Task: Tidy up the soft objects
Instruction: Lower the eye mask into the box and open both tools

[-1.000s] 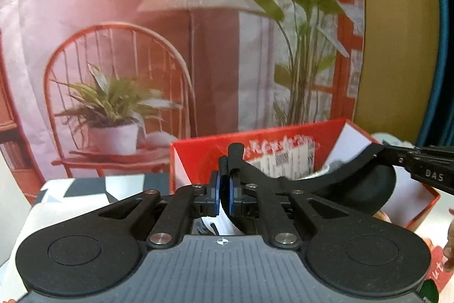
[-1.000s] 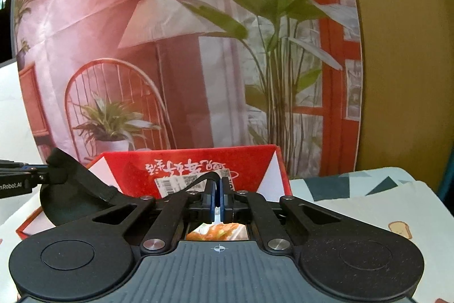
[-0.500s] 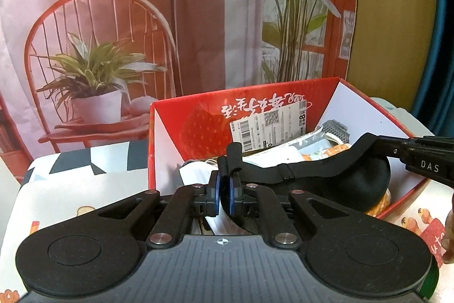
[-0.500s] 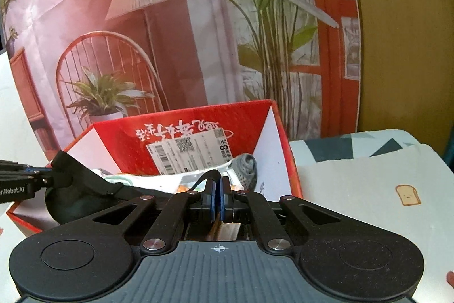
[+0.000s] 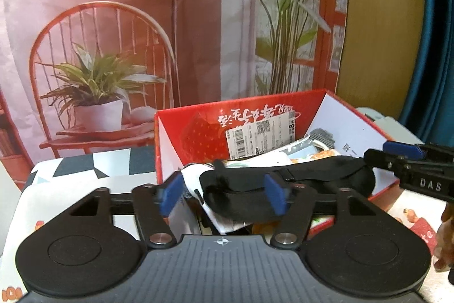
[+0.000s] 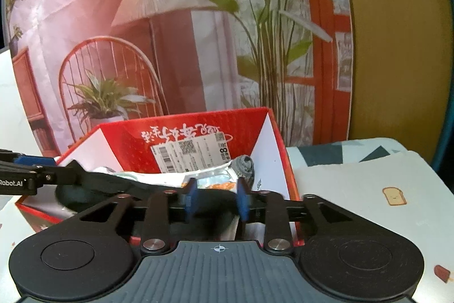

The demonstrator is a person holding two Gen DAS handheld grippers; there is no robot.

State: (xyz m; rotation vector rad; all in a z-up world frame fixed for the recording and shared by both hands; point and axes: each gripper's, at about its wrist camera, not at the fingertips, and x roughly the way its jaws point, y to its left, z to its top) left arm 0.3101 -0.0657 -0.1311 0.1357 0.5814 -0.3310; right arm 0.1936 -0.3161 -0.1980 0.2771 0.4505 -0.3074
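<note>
Both grippers have just been opening. The left gripper [image 5: 221,196] stands wide, its fingers [image 5: 168,196] clear of the black eye mask [image 5: 283,181] lying between them; the right gripper [image 6: 217,199] is partly open and empty. The mask rests on the pile inside the red box [image 5: 187,138], toward 12 o'clock. Its end near the box's 3 o'clock rim could slide out or catch a withdrawing finger. Beneath it lie a grey sock [image 6: 244,165] and printed packets [image 6: 215,178]

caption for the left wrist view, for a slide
Left tool open, its jaws just opened, over a black eye mask lying across the red box of soft items.
</note>
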